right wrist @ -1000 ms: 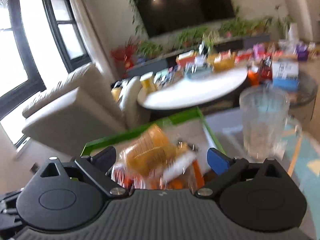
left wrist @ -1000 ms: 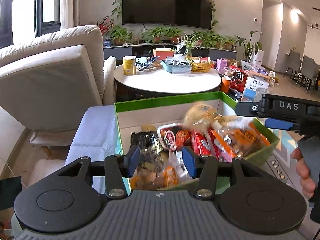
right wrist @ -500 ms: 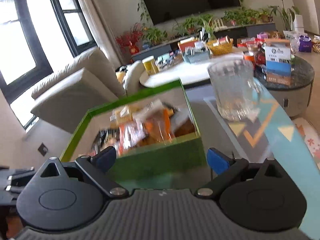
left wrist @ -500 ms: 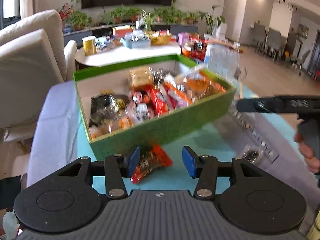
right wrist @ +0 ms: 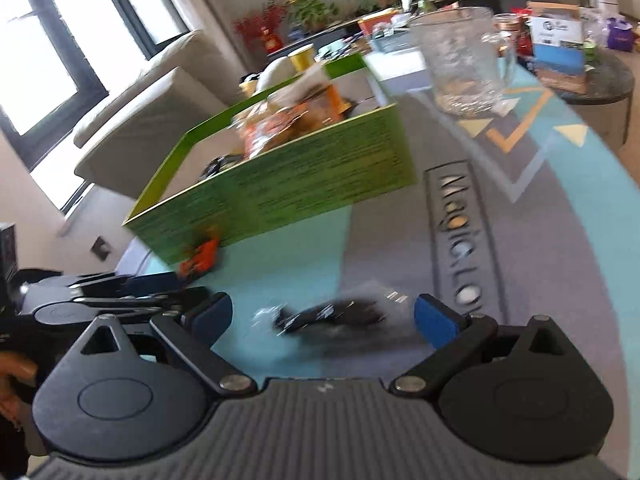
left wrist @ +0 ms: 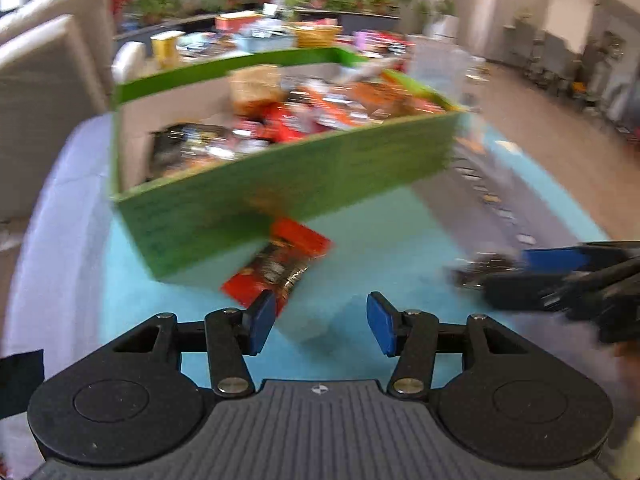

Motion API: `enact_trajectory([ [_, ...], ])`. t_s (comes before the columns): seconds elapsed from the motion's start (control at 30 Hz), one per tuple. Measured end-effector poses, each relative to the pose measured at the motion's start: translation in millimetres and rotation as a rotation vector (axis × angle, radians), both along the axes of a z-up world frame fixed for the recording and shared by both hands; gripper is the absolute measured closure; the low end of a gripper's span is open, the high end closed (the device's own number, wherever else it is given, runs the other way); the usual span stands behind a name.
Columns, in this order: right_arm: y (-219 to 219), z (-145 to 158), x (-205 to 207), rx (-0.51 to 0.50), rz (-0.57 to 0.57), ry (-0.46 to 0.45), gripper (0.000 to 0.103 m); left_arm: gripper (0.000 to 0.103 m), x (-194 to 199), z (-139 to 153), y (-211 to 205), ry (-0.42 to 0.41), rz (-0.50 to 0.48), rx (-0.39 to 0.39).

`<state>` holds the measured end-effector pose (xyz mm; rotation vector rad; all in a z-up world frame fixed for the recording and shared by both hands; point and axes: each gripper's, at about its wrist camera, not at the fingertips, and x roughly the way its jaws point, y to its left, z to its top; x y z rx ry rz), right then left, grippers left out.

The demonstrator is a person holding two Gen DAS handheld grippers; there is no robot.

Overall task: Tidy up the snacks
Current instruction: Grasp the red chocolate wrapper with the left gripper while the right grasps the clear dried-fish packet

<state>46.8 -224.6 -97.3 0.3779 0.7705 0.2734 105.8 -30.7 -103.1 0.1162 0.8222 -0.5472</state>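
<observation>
On the blue surface point(left wrist: 360, 240), just in front of the green box point(left wrist: 280, 184) full of snacks, lies a red snack pack point(left wrist: 280, 268), with one end right by the box wall. Near it, the left tool point(left wrist: 320, 320) is spread apart and holds nothing. Off to the side, a dark snack pack point(right wrist: 332, 314) lies between the fingers of the right tool point(right wrist: 324, 316), which is also spread apart and empty. Both views are blurry, so fast moves may be the main risk. One tool could miss its pack and push it away, or shove the red one under the box edge. A squeeze that is too hard could crush the snack inside. Both tools are close together and could bump. A glass cup point(right wrist: 460, 60) stands behind the box and could tip if the box gets knocked.
</observation>
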Motion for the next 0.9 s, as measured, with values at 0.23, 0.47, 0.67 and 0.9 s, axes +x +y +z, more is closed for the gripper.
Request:
enact_trajectory([
  [0.23, 33, 0, -16, -0.236, -0.049, -0.079, 0.037, 0.056, -16, 6, 1, -0.096, 0.037, 0.099],
  [0.47, 43, -8, -5, -0.2, -0.122, -0.02, 0.037, 0.055, 8, 10, 14, -0.141, 0.045, 0.064],
  [0.67, 45, -7, 0, -0.177, -0.215, 0.019, 0.037, 0.056, 23, -1, 2, -0.141, 0.009, 0.081],
  [0.9, 57, -12, -1, -0.287, -0.182, -0.015, 0.037, 0.057, 16, -11, 8, -0.142, 0.003, 0.062],
])
